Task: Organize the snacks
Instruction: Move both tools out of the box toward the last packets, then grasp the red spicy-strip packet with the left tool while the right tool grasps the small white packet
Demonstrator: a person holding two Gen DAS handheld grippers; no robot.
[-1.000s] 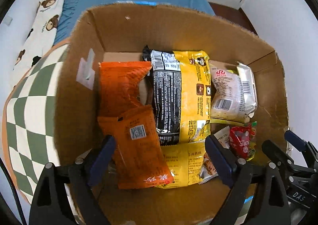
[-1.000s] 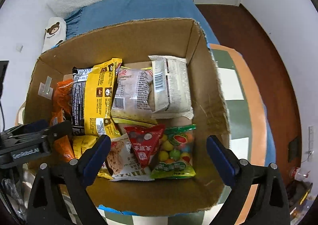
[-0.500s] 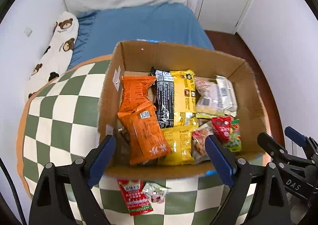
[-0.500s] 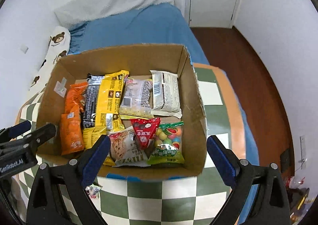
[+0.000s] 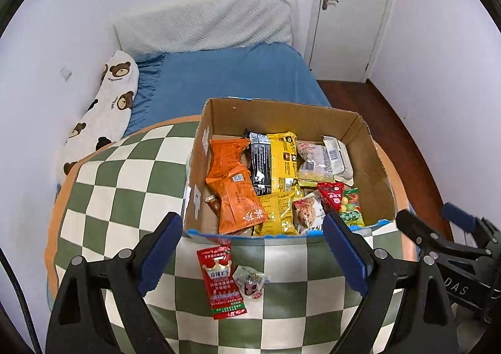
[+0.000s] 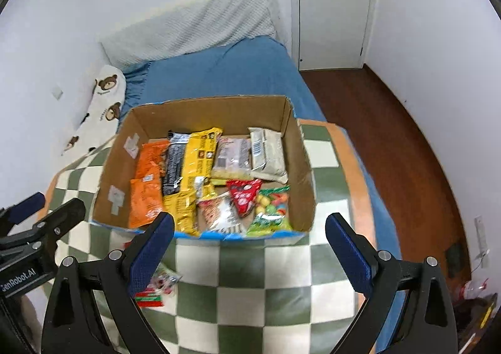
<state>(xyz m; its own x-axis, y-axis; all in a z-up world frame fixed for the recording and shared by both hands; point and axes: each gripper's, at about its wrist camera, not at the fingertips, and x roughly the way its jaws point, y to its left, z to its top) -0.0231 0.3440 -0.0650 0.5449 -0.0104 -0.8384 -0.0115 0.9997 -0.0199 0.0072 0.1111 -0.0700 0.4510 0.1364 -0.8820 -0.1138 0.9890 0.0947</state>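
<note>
A brown cardboard box [image 5: 216, 122] sits on the counter [image 5: 125, 185], which has a soft cloth of green and white squares. Shiny crinkly snack bags [image 5: 278, 166] fill it, orange, yellow, red and clear. A flat red packet [image 5: 223, 279] and a small clear packet [image 5: 252, 280] lie near the box. Both the left gripper [image 5: 252, 252] and the right gripper [image 6: 249, 246] have fingers wide apart, holding nothing. A blue bed [image 5: 225, 72] and white door [image 5: 347, 9] are far behind.

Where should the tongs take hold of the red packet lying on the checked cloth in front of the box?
The red packet lies flat and long, pointing away from the box. Come straight down and pinch across its narrow width near the middle, likely from the left side, since a small clear wrapper sits against its right edge.
</note>
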